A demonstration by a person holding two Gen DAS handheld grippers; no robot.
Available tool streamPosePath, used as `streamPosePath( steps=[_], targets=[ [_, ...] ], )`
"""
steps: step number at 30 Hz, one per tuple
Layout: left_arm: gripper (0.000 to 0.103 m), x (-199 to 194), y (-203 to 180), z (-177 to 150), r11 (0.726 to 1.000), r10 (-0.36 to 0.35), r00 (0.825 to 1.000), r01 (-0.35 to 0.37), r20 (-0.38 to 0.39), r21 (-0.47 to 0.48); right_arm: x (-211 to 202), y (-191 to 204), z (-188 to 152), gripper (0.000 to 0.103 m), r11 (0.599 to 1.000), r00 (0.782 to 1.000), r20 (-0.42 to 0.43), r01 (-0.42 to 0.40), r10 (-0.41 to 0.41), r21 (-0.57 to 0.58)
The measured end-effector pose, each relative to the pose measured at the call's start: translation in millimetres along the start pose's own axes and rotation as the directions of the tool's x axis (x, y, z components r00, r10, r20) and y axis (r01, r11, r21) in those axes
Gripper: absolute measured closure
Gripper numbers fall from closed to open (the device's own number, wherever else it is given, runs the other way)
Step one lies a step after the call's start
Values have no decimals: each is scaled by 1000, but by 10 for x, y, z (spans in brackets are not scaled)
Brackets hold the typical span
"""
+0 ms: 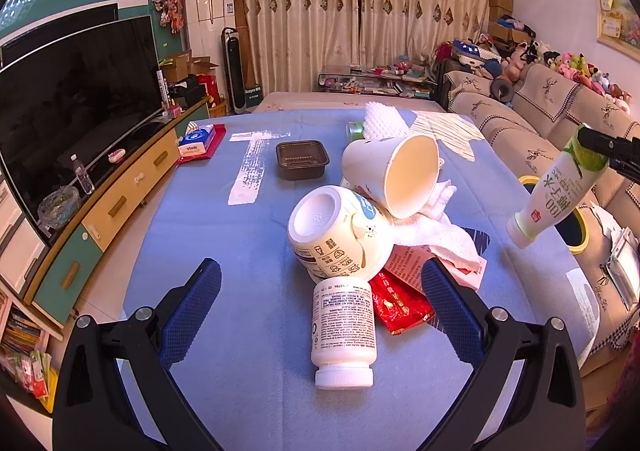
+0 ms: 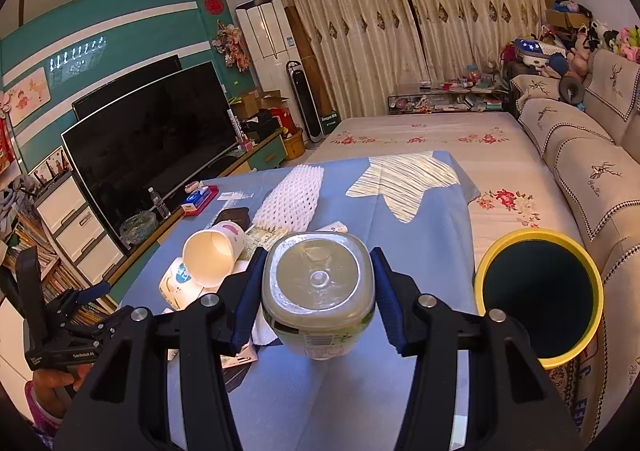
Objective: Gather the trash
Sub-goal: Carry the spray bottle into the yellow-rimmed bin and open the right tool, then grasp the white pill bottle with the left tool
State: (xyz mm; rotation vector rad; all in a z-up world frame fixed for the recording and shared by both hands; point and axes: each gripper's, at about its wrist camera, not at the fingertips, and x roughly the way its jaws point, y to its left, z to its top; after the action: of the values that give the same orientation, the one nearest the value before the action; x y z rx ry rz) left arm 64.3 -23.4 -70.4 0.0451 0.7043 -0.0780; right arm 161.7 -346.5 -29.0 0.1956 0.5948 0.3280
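Observation:
My right gripper (image 2: 318, 283) is shut on a white and green drink bottle (image 2: 319, 291) and holds it in the air left of a yellow-rimmed bin (image 2: 538, 295); the bottle also shows in the left wrist view (image 1: 552, 191), above the table's right edge. My left gripper (image 1: 320, 283) is open, its fingers either side of a lying white pill bottle (image 1: 345, 331). Beyond it are a cream jar on its side (image 1: 336, 235), a tipped paper cup (image 1: 394, 175), a crumpled white tissue (image 1: 436, 235) and a red wrapper (image 1: 398, 305).
A blue cloth (image 1: 248, 235) covers the table. A black plastic tray (image 1: 302, 159), white foam netting (image 1: 386, 123) and a tissue pack (image 1: 196, 141) lie farther back. A TV cabinet (image 1: 120, 195) runs along the left, a sofa (image 1: 560, 119) along the right.

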Motion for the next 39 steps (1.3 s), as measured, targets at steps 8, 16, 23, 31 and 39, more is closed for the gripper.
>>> streamPosePath(
  steps=[8, 16, 23, 31, 39],
  targets=[
    [4, 142, -74, 38, 1000, -8, 1000, 8, -22, 13, -132, -693, 337, 54, 973, 971, 91, 213, -221, 93],
    [4, 354, -173, 46, 999, 6, 997, -4, -75, 37, 518, -1908, 163, 54, 859, 881, -138, 473, -453, 198],
    [4, 540, -249, -21, 999, 1, 992, 5, -126, 49, 1153, -2450, -463, 54, 812, 811, -371, 547, -452, 206],
    [4, 788, -302, -171, 998, -14, 982, 25, -186, 57, 1344, -2519, -726, 53, 801, 780, -441, 566, -444, 195],
    [4, 874, -159, -217, 999, -11, 978, 17, -206, 27, 1146, -2363, -630, 46, 813, 807, -387, 546, -446, 201]
  ],
)
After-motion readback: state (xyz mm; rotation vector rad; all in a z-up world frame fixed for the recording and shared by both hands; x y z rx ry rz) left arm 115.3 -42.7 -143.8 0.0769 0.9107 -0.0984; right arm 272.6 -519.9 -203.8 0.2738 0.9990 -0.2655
